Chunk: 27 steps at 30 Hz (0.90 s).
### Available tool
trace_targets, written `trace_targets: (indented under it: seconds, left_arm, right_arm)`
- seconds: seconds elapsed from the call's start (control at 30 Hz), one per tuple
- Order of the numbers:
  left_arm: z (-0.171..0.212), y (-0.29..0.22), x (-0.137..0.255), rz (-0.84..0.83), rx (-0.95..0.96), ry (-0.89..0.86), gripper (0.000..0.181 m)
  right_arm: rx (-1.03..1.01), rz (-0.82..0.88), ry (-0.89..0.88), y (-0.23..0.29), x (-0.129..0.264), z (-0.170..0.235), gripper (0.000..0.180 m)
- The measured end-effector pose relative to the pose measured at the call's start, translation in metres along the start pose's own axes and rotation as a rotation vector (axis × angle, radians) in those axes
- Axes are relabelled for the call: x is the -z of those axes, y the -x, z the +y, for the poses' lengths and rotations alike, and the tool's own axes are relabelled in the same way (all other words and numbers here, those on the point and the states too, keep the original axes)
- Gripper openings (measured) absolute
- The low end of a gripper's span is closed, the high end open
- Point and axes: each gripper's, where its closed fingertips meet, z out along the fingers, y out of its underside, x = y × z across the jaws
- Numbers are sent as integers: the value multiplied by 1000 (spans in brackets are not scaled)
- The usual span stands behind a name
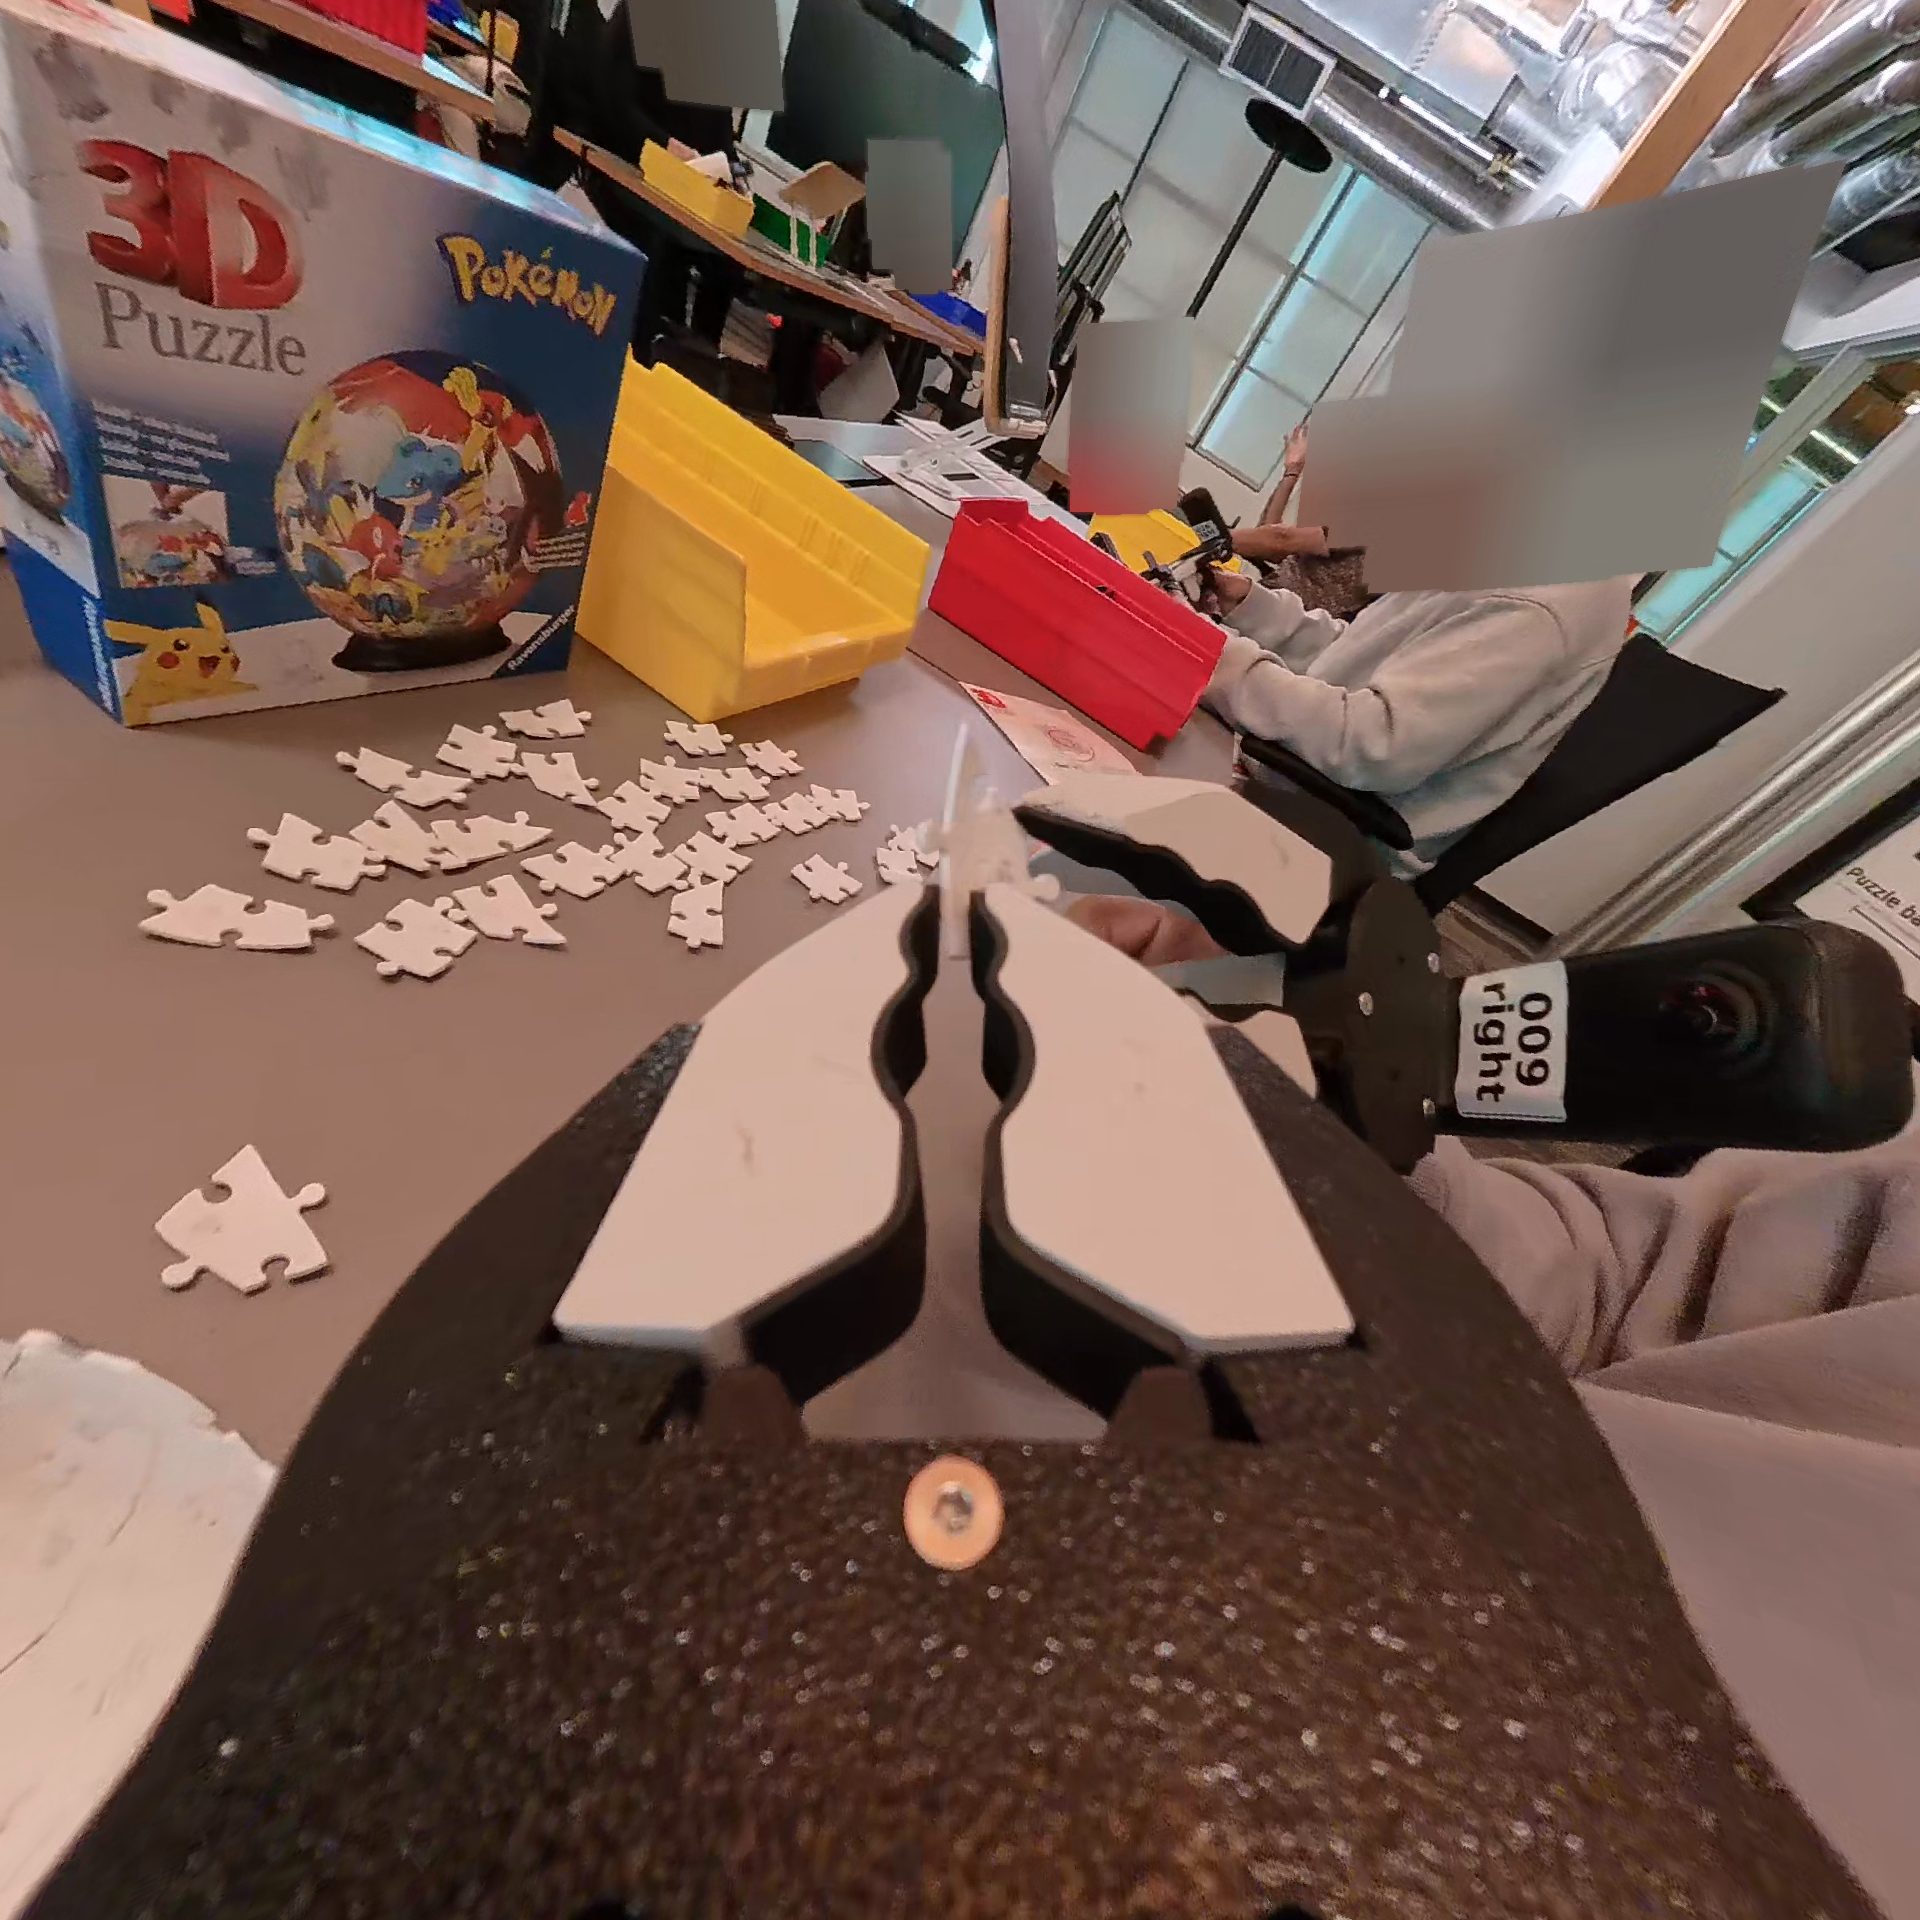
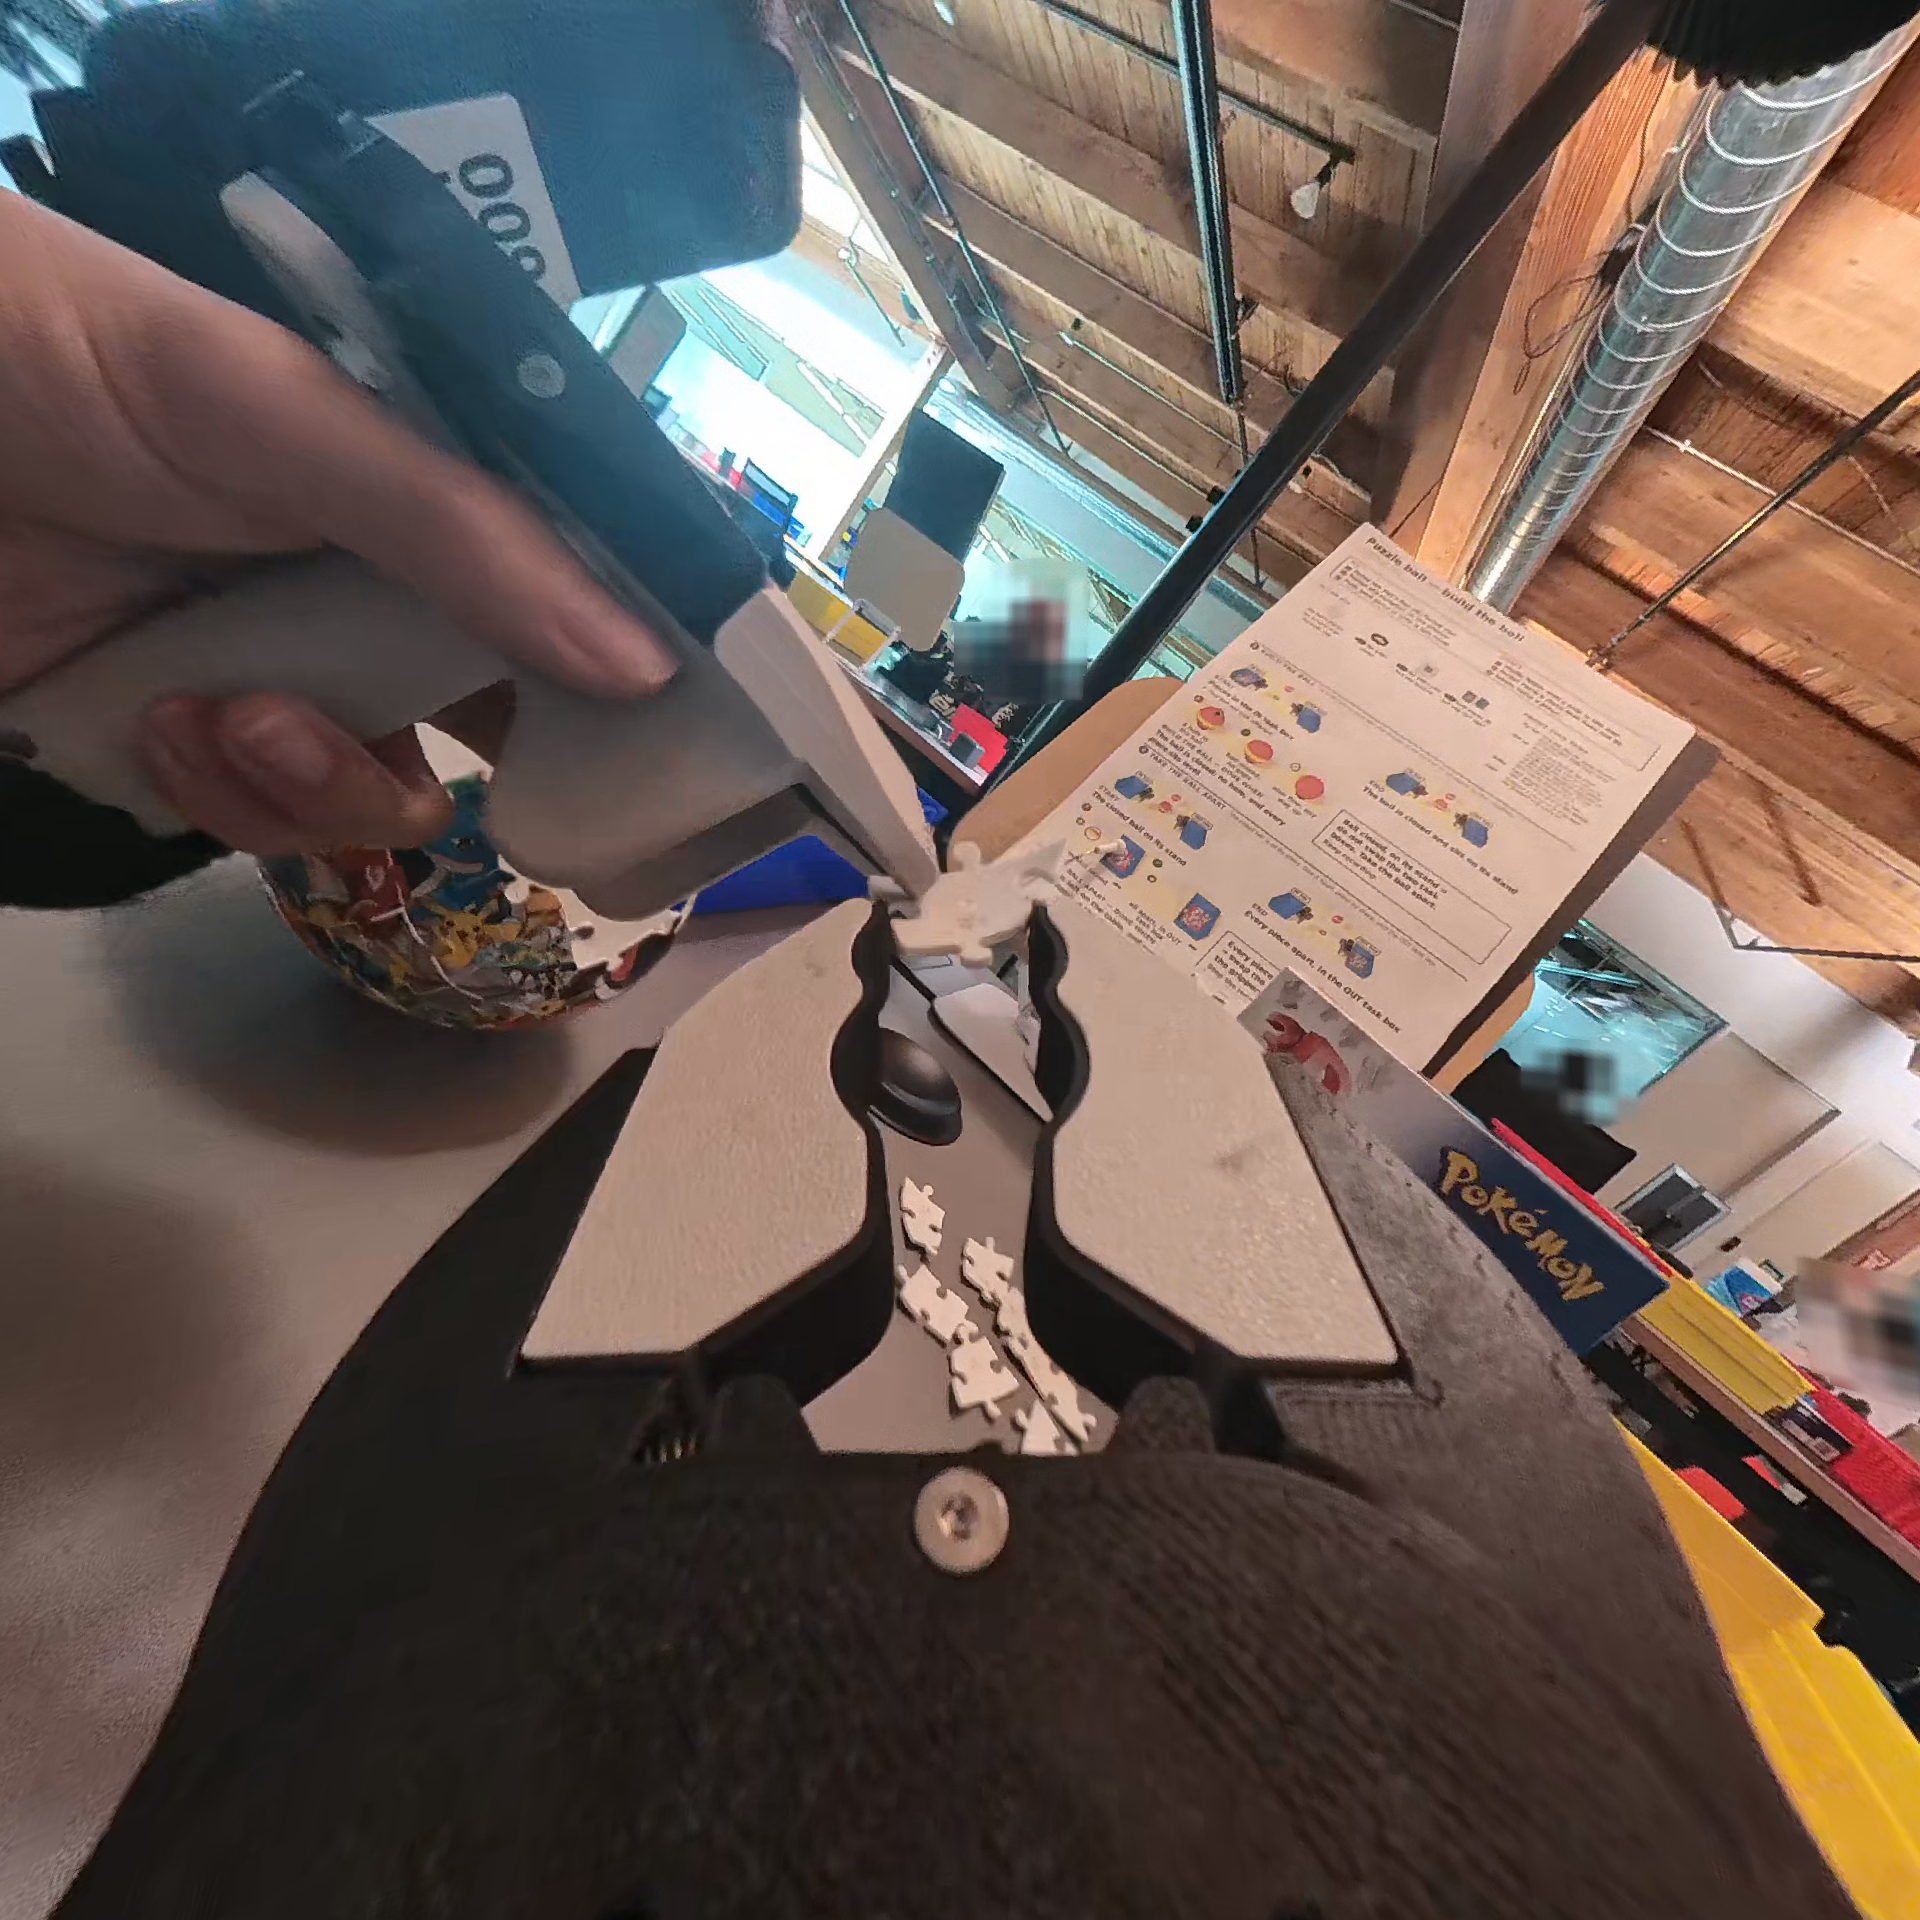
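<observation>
Left gripper [image 1: 954, 914]: your jaws are nearly closed, pinching a white puzzle piece [image 1: 961, 831] edge-on at 12 o'clock.
Right gripper [image 2: 961, 925]: jaws part open around the same piece, closing from 3 o'clock; grip uncertain.
Loose pieces [image 1: 540, 831]: scattered at 10 o'clock.
Pose: your hand [image 2: 208, 499] tilts the left tool downward.

- The left tool [image 1: 951, 920] is pinched almost shut, with its tips up off the desk [image 1: 416, 1091].
- The right tool [image 2: 961, 920] is open a little, above the desk, tips meeting the left tool's.
</observation>
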Motion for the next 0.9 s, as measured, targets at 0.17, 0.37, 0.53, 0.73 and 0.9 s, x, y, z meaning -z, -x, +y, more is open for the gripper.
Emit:
trace_targets:
  seconds: [0.17,0.37,0.53,0.73,0.9]
  left_arm:
    - [0,10,-5,-14,-42,5,1]
    - [13,34,-4,-187,-262,138,1]
    - [37,53,0,-298,-526,338,1]
    - [54,42,-12,-206,-564,387,1]
    - [51,37,-19,-162,-479,321,1]
  right_arm:
    - [-2,-19,20,0,3,11,14]
    - [-64,-102,49,0,4,28,29]
    - [-116,-282,94,4,8,42,42]
    - [-190,-479,86,15,10,43,47]
    - [-330,-553,60,5,2,40,30]
